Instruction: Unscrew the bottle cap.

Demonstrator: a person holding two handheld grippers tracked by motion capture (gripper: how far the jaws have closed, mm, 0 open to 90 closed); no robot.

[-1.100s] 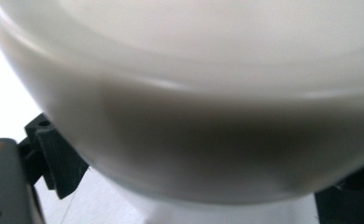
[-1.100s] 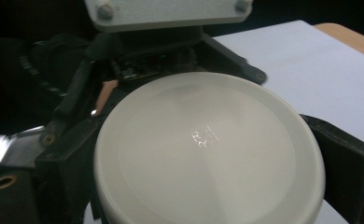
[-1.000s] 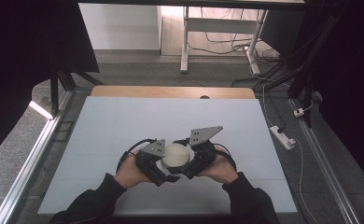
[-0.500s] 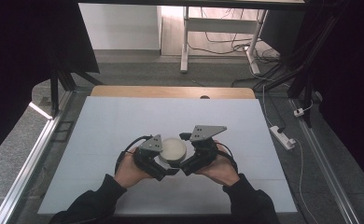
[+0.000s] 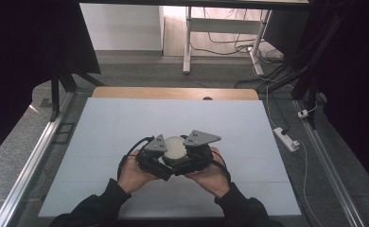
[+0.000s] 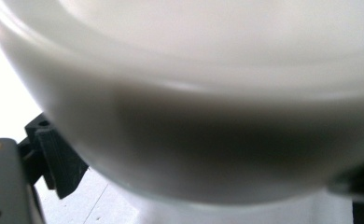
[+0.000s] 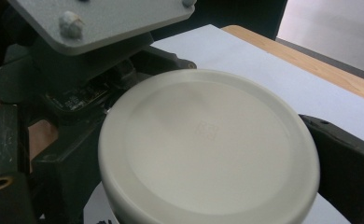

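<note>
A round white jar with a flat lid is held just above the white table, between both grippers. My left gripper grips it from the left. In the left gripper view the jar's curved wall sits right against the camera, with a dark jaw at each lower corner. My right gripper closes on it from the right. One black jaw presses the lid's right rim, and the other jaw stands at the far left. The jar's lower body is hidden.
The person's hands and dark sleeves come in from the near edge. The table's wooden far edge lies beyond. A power strip lies on the floor to the right, and a metal rail runs along the left.
Both grippers and the jar have drifted slightly away from the person and a little left. The grip on the jar looks the same.
</note>
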